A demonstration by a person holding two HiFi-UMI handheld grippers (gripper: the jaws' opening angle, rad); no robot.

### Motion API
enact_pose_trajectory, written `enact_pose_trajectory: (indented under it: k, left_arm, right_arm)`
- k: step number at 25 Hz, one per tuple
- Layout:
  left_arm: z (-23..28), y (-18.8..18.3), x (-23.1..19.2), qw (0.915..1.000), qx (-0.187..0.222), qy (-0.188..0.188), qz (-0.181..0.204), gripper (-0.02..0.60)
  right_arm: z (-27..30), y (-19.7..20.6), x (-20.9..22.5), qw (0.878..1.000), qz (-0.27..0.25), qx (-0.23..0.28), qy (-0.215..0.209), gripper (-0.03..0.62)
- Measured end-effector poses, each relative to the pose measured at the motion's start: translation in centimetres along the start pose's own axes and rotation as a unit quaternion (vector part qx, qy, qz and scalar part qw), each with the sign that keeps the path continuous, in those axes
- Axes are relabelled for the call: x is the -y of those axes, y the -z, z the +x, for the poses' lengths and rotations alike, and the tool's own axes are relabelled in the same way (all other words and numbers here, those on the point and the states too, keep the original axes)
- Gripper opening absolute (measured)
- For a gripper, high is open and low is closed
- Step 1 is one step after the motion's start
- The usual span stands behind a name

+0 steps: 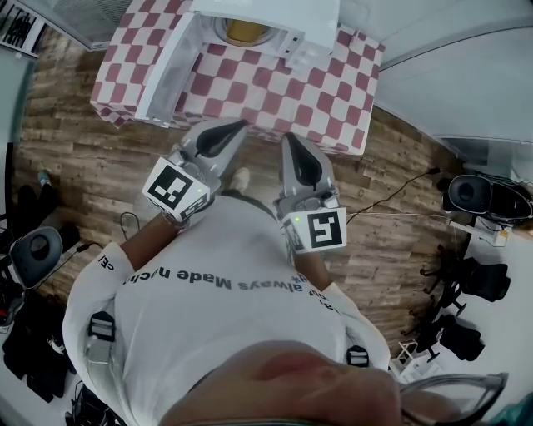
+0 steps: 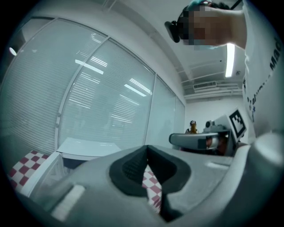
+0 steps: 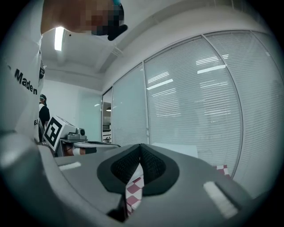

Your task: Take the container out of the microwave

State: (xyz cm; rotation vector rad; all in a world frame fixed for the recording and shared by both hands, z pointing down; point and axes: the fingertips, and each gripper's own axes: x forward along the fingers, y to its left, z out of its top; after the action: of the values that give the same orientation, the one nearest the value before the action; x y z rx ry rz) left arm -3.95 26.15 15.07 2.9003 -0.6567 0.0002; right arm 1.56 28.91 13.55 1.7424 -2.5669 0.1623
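Note:
A white microwave [image 1: 275, 21] stands with its door [image 1: 166, 71] swung open to the left on a table with a red-and-white checked cloth [image 1: 291, 96]. Inside the cavity sits a yellowish container [image 1: 244, 32], only partly in sight. My left gripper [image 1: 240, 126] and right gripper [image 1: 289, 139] are side by side in front of the table's near edge, pointing at it, short of the microwave. Both are shut with nothing between the pads. The left gripper view shows the shut left gripper [image 2: 147, 149] with checked cloth beyond; the right gripper view shows the right gripper [image 3: 140, 146] likewise.
The table stands on a wooden floor [image 1: 100, 166] against a glass wall with blinds [image 2: 102, 102]. Office chairs [image 1: 37, 250] and cables lie at the left; a chair [image 1: 475, 195] and other gear are at the right. A person [image 3: 43, 114] stands far off in the room.

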Motion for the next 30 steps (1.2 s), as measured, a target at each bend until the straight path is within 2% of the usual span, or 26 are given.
enact_pose_trajectory:
  k: [8,14,22,30]
  left_arm:
    - [5.7,0.1,-1.3,0.9998,-0.004,-0.02,0.0,0.003]
    - [6.6,0.3,-2.4,0.9994,-0.011,-0.034,-0.002,0.003]
    - [8.0,0.3,-5.6,0.9993,-0.009,-0.036,-0.004,0.003]
    - [10.1,-0.6,-12.2,0.9993,0.0,-0.035,-0.009,0.003]
  right_arm:
    - [1.9,0.1,5.9,1.0,0.006,-0.004,-0.017,0.002]
    - [3.7,0.1,6.7,0.999,0.002,-0.002,-0.04,0.002]
    - [6.3,-0.4,7.3,0.999,0.006,0.001,-0.035,0.002]
    - [13.3,-0.1,8.7,0.999,-0.006,-0.016,-0.044,0.002]
